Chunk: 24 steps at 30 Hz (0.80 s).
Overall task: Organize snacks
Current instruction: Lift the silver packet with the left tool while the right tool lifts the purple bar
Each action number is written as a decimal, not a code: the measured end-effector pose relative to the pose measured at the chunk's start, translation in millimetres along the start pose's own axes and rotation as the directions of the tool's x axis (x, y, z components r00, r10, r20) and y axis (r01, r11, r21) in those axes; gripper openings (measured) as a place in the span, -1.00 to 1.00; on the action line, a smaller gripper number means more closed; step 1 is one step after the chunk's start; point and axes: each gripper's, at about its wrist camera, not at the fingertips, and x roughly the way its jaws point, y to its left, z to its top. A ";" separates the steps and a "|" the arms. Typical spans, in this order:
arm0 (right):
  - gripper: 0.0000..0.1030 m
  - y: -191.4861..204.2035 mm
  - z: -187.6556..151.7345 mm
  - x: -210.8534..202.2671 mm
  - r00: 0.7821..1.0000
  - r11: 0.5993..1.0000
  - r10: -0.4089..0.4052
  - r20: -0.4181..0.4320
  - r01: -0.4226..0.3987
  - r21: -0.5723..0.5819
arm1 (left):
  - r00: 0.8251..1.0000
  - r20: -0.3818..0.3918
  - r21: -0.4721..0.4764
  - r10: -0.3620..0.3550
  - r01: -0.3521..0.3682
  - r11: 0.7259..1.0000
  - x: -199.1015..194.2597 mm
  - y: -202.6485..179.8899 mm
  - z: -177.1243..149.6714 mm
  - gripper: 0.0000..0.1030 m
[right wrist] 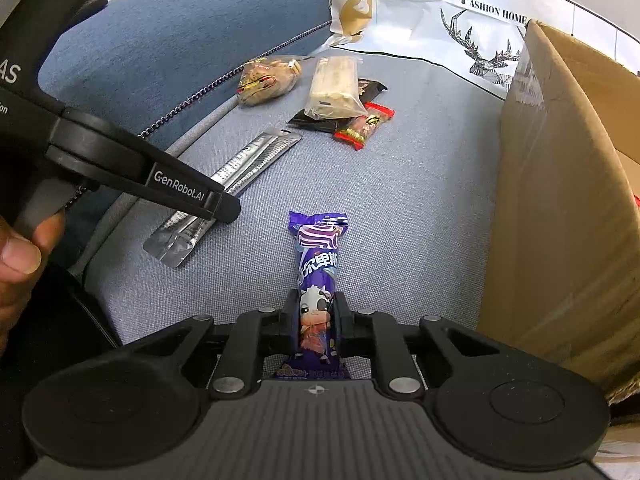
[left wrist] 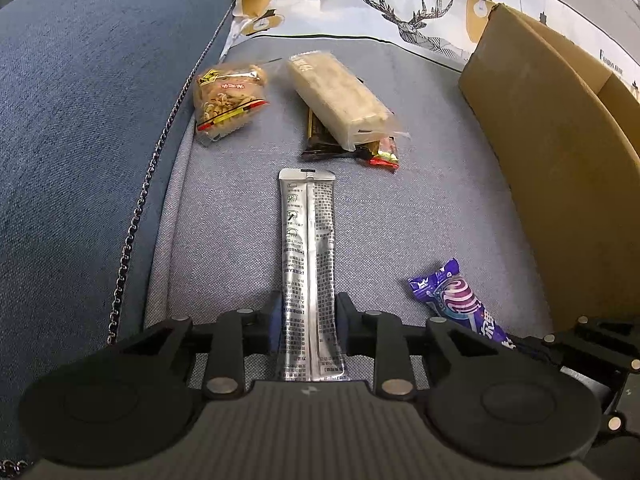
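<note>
Two grippers work over a grey sofa cushion (left wrist: 224, 220), each clamped on a snack. Left gripper (left wrist: 308, 320) has its jaws pressed against both sides of a long silver sachet (left wrist: 308, 248), gripping it near the end closest to the camera; the rest of the sachet lies flat on the cushion, pointing straight ahead from the fingers. Right gripper (right wrist: 316, 318) is closed on a purple candy pack (right wrist: 318, 268), holding it around the cartoon cow printed on the wrapper, with the far end of the pack stretching forward on the cushion.

A cardboard box (left wrist: 540, 168) stands at the cushion's right edge. The candy pack lies near the box, and the sachet sits further left of it, toward the cushion's middle. Well beyond the sachet and left of the box, a pale wafer bar (left wrist: 340, 100) rests on top of a dark wrapper (left wrist: 320, 140), with a small red candy (left wrist: 384, 156) touching their near end. Further left still, by the cushion's chain-trimmed edge, sits a noodle snack bag (left wrist: 228, 100). A deer-print pillow (left wrist: 400, 4) leans behind the cushion, past the box.
</note>
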 end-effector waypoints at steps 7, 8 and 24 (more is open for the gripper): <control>-0.70 -0.4 -1.6 -3.0 1.000 1.000 -0.012 0.016 0.012 -0.002 | 1.000 0.020 -0.005 -0.015 0.016 1.000 -3.0 2.4 -1.4 -0.54; -0.70 -0.8 -1.3 -4.0 1.000 1.000 -0.010 0.023 0.010 0.002 | 0.999 0.026 -0.008 -0.023 0.023 1.000 -4.3 3.3 -1.9 -0.54; -0.69 -0.9 -0.8 -1.1 1.000 1.000 -0.017 0.008 0.017 0.000 | 0.999 -0.001 0.017 -0.044 0.044 0.999 0.2 -1.8 -0.7 -0.48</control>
